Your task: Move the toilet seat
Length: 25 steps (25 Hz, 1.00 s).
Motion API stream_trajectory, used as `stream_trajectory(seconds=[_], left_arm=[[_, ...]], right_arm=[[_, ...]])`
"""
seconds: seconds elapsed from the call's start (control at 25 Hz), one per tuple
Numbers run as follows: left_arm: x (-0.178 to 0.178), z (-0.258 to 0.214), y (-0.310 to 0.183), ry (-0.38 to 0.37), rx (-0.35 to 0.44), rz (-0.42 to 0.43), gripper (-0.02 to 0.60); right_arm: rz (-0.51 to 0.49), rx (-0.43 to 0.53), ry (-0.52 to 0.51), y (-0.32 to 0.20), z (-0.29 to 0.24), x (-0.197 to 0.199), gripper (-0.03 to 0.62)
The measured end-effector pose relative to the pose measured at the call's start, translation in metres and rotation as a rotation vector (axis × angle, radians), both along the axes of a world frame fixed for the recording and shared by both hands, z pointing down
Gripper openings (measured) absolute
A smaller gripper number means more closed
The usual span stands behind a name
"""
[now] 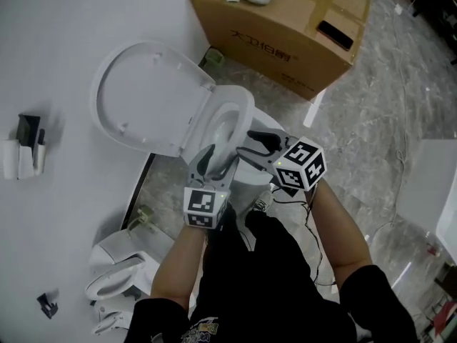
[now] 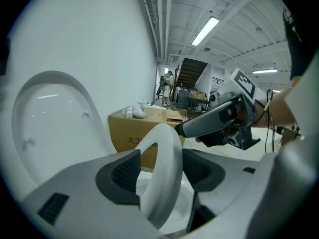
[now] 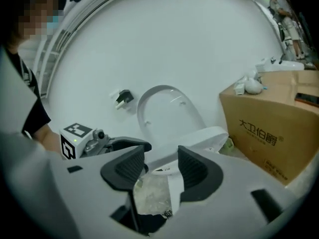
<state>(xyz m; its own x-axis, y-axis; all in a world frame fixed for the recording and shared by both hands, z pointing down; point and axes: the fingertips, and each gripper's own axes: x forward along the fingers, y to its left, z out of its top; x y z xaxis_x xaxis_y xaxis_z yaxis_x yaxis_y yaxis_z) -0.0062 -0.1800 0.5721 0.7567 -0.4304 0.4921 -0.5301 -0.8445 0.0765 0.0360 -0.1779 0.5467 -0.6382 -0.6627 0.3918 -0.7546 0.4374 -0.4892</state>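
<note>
The toilet seat (image 1: pixel 243 106) stands partway through its swing, tilted on its hinge just in front of the raised lid (image 1: pixel 143 98) and not yet resting against it. The step in hand is judged to be the swing itself. Whether it is going up to the lid or back down cannot be told from this one moment. The left gripper (image 1: pixel 214 159) reaches in from the side away from the lid. Its jaws stand wide apart with the seat's rim running between them, and the left gripper view shows no pad pressing on that rim. The right gripper (image 1: pixel 255 143), beside the left and a little farther from the lid, also has its jaws apart. The seat's front edge passes between them, close against one pad and with clear room at the other, so no clamp is made. The seat is thus straddled, not held. The next move is judged to call for either closing on the rim or carrying it on one pad, then following the hinge's arc steadily so the ring does not drop. The seat is a plain white oval ring, smooth and glossy, thin when seen edge on, with no visible damage. A cardboard box (image 1: pixel 278 27) stands on the floor well clear of the lid.
</note>
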Motion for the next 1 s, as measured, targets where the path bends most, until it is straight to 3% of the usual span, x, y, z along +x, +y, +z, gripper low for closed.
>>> stream_trajectory(seconds=[0.2, 0.32, 0.6, 1.0], left_arm=[[-0.018, -0.019, -0.025, 0.007, 0.049, -0.028, 0.261], [-0.030, -0.029, -0.041, 0.021, 0.070, -0.061, 0.261], [-0.055, -0.050, -0.078, 0.032, 0.127, -0.090, 0.256], [-0.097, -0.075, -0.140, 0.024, 0.183, -0.139, 0.202]], right_arm=[[-0.089, 0.115, 0.234, -0.023, -0.011, -0.014, 0.153], [-0.086, 0.166, 0.304, -0.039, -0.019, -0.026, 0.164], [-0.029, 0.212, 0.316, -0.078, -0.042, -0.053, 0.163], [0.003, 0.206, 0.280, -0.146, -0.060, -0.095, 0.160]])
